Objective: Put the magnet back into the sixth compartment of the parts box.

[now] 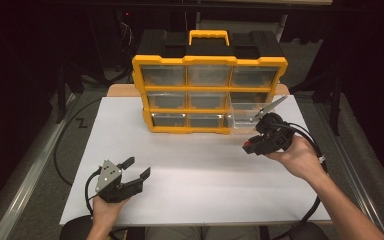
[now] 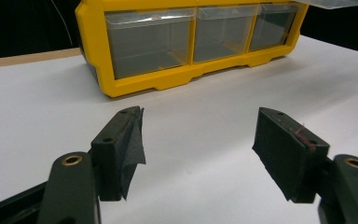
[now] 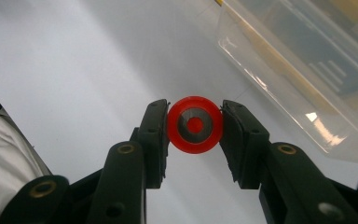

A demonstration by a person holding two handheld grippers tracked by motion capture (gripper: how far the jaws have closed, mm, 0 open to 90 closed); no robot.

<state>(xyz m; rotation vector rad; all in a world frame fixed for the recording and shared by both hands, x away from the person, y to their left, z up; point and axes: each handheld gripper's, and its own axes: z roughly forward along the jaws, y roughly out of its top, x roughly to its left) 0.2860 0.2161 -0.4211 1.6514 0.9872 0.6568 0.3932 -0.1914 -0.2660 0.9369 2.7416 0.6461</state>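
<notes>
Your right gripper (image 3: 195, 125) pinches a red ring-shaped piece (image 3: 195, 124), at five o'clock from the yellow organizer (image 1: 209, 61); what the piece is stays unclear. The pulled-out clear drawer (image 1: 245, 114) looks empty, and the other drawers' contents are hard to make out. Your left gripper (image 1: 136, 167) rests at seven o'clock, jaws wide apart on nothing.

The near half of the table (image 1: 195, 185) lies bare, so a hand could sweep across it between the left gripper (image 1: 136, 169) and the right gripper (image 1: 250, 146). At the far edge the yellow organizer (image 1: 209, 95) walls off the way forward. Its clear drawer (image 1: 244, 116) sticks out at lower right, just beside the right gripper.
</notes>
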